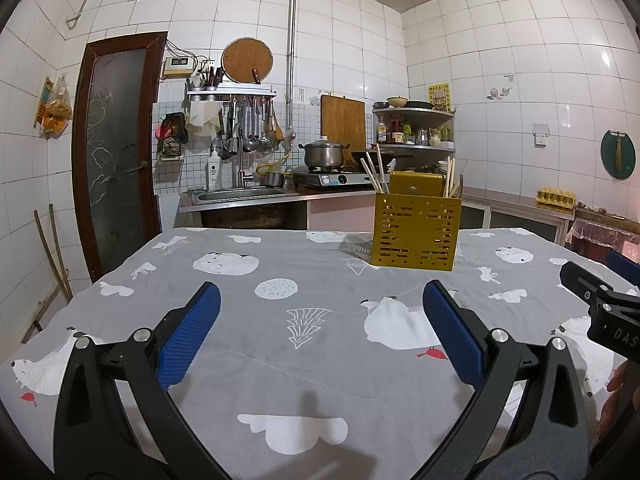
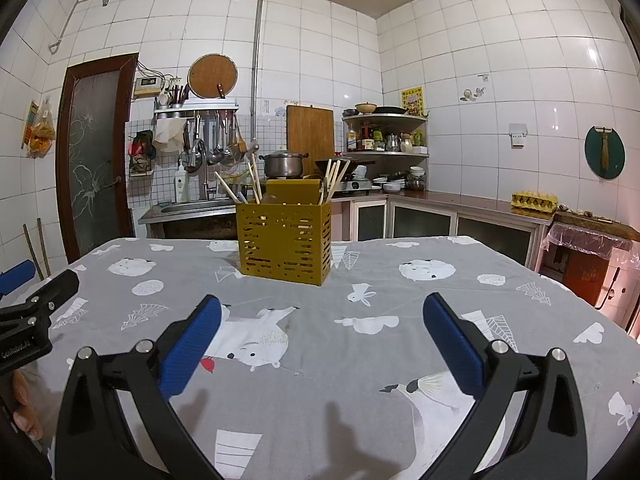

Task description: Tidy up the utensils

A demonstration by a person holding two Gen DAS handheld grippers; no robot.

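both tongs gape wide and empty: left gripper, right gripper. the yellow slotted utensil caddy stands ahead on the grey tablecloth, chopsticks upright inside. approach high, pinch one stick near its top.

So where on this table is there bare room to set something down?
Nearly everywhere. The tablecloth lies bare from the open right gripper and open left gripper up to the yellow utensil caddy, and on either side of it. Only the caddy, with chopsticks standing in it, takes up room.
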